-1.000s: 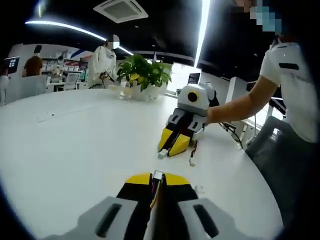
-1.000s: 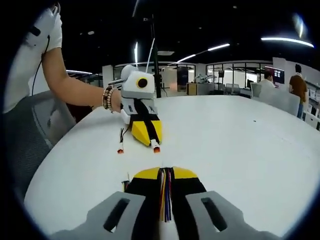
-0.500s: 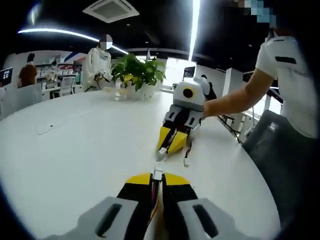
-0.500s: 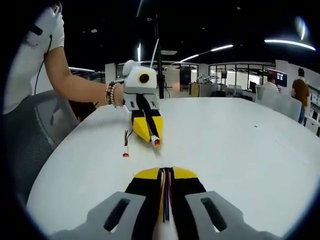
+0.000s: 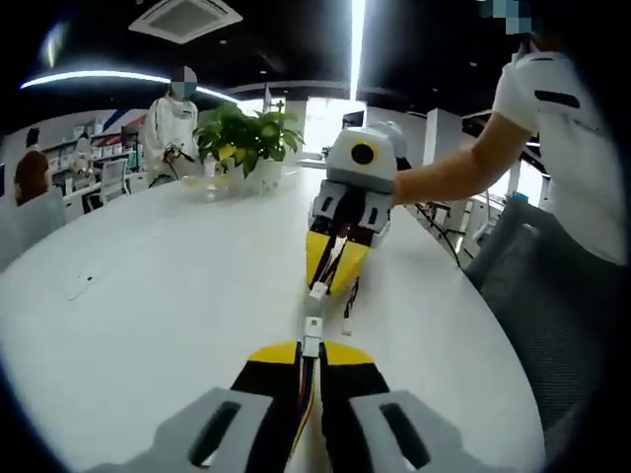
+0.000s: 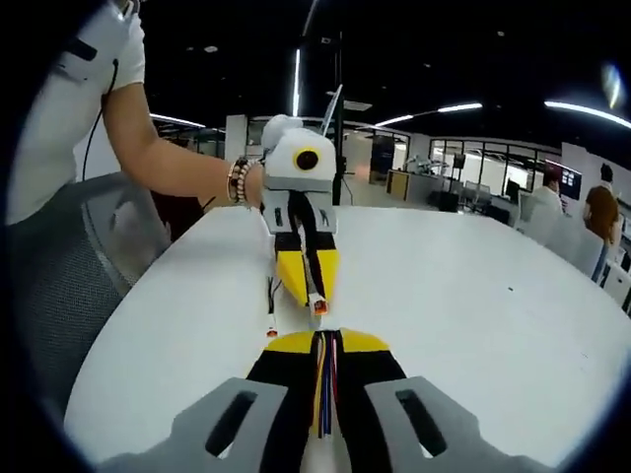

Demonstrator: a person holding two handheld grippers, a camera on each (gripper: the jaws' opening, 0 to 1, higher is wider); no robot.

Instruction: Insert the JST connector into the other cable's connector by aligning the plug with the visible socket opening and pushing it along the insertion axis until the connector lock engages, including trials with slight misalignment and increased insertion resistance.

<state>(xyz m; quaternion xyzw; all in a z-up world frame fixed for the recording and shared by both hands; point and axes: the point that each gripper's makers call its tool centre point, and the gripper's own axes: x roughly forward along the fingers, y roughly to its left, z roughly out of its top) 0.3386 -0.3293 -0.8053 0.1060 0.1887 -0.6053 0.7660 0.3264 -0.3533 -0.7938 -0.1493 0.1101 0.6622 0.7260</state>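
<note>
We see the left gripper (image 5: 304,363) clamped on a white JST connector (image 5: 312,331), the right gripper (image 5: 328,283) clamped on its wired plug (image 5: 316,290) just beyond, tips almost meeting over the white table (image 5: 148,296), near its right edge, with open tabletop to the left

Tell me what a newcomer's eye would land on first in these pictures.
First, the two yellow-tipped grippers facing each other nose to nose over the white table: the left gripper pinches a cable ending in a small white connector, close in front of the right gripper, which carries its own connector. Next, the person's arm reaching in from the right of the left gripper view, and the potted plant at the table's far edge.
</note>
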